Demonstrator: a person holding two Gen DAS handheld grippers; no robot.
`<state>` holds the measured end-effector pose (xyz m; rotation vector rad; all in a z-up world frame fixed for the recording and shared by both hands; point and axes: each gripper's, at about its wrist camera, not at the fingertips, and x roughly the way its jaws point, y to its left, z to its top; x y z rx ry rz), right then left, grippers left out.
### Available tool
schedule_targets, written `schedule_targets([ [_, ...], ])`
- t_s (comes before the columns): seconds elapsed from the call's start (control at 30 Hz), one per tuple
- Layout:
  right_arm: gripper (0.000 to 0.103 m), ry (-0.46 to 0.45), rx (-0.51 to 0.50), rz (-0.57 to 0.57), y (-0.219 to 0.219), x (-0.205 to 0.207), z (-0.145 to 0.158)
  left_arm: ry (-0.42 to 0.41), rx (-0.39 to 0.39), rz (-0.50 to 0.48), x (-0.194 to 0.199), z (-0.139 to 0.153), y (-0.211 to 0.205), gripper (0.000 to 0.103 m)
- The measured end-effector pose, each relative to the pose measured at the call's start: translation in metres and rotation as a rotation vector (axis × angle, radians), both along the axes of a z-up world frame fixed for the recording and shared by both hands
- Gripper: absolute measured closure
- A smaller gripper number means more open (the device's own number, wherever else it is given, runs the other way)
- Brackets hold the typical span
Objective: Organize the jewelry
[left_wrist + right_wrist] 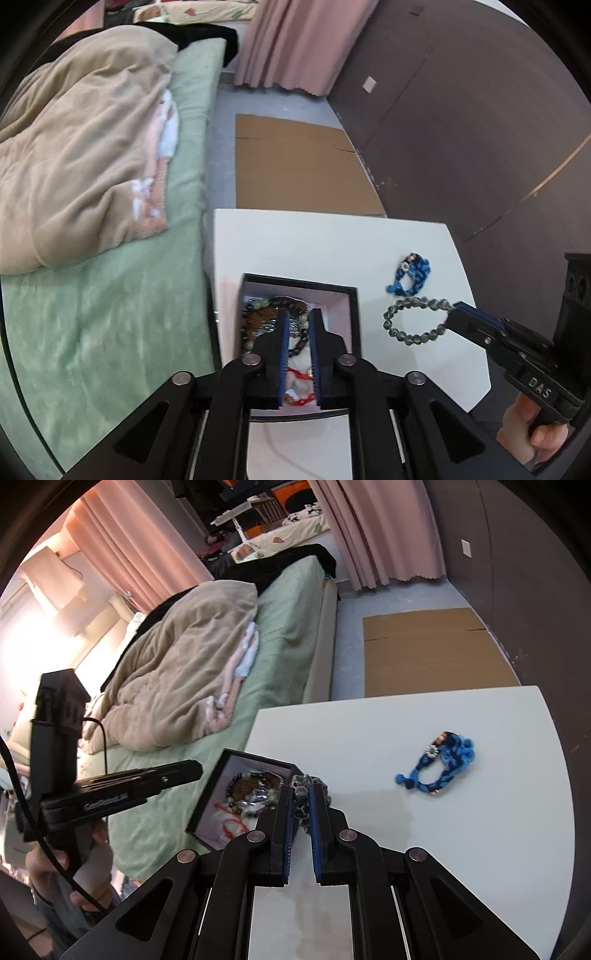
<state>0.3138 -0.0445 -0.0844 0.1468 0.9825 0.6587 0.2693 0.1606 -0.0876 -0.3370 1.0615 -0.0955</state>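
Note:
A black jewelry box (354,314) with a white lining stands on the white table (325,243) and holds several bracelets (266,314). My left gripper (298,314) hovers over the box with a narrow gap between its fingers, holding nothing. My right gripper (302,794) is shut on a grey-green beaded bracelet (413,317), gripping one end; the beads show between its fingers (301,797) just right of the box (207,812). A blue woven bracelet (410,273) lies on the table beyond it, also in the right wrist view (439,764).
A bed with a green sheet (110,332) and beige blanket (81,147) runs along the table's left side. Flat cardboard (295,166) lies on the floor past the table. A dark wall (480,129) stands on the right.

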Motion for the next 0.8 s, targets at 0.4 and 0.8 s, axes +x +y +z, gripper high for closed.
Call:
schedule_targets([
  [0.4, 0.093, -0.017, 0.112, 0.088, 0.028, -0.012, 0.014, -0.097, -0.001, 0.039, -0.012, 0.025, 0.018, 0.047],
  [0.8, 0.057, 0.039, 0.075, 0.062, 0.047, 0.004, -0.005, -0.113, -0.015, 0.092, -0.015, 0.027, 0.038, 0.047],
])
